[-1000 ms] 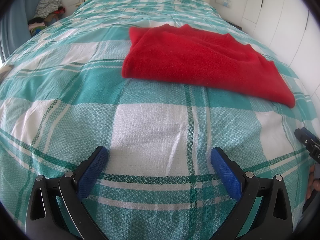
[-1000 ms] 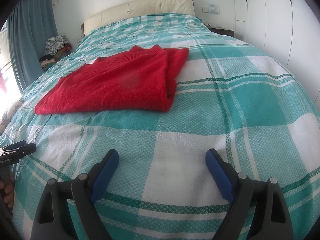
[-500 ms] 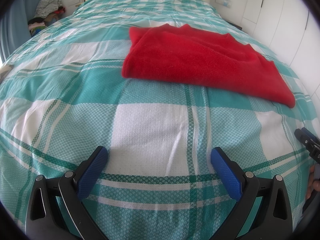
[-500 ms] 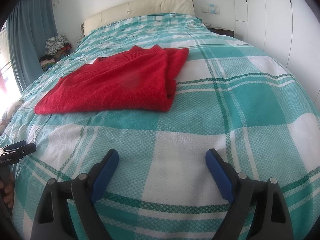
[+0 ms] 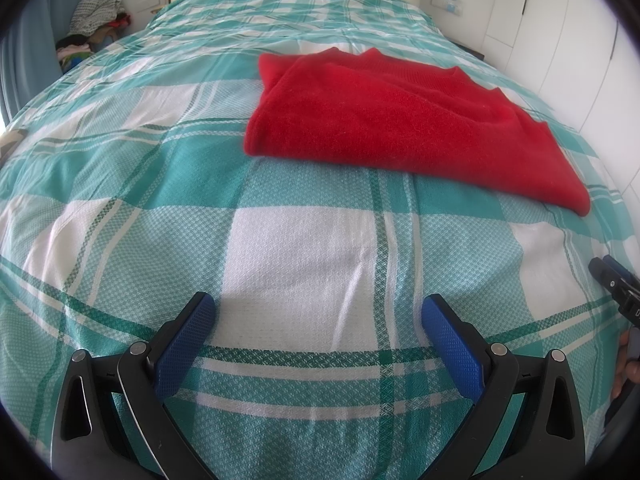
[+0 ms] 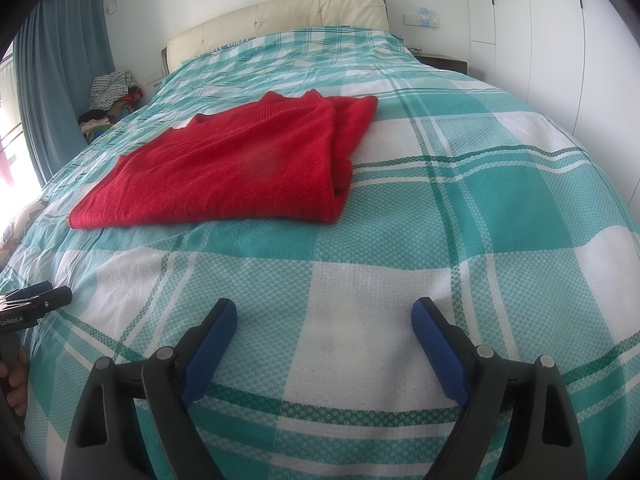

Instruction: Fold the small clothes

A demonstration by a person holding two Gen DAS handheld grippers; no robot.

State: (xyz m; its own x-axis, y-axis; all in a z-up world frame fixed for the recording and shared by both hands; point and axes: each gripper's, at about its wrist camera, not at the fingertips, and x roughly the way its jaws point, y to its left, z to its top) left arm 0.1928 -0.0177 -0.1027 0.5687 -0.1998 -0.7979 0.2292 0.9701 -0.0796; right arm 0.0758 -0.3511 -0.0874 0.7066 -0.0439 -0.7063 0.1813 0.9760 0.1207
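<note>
From the left wrist, the left gripper (image 5: 318, 312) had its blue pads spread wide with nothing between them, hanging over a white square of the checked bedspread (image 5: 120, 184). The red sweater (image 5: 400, 128) lay folded flat on the bedspread, well apart from the pads, further up the bed and a little to the right. At the right edge the tip of the right gripper (image 5: 614, 284) showed, with fingers (image 5: 622, 368) of a hand below it.

From the right wrist, the right gripper (image 6: 324, 314) was likewise spread wide and held nothing, above bare bedspread (image 6: 500, 200). The sweater (image 6: 232, 168) lay ahead and to the left, well clear of the pads, its folded edge on the right side. The left gripper (image 6: 36, 300) poked in at the left edge.
</note>
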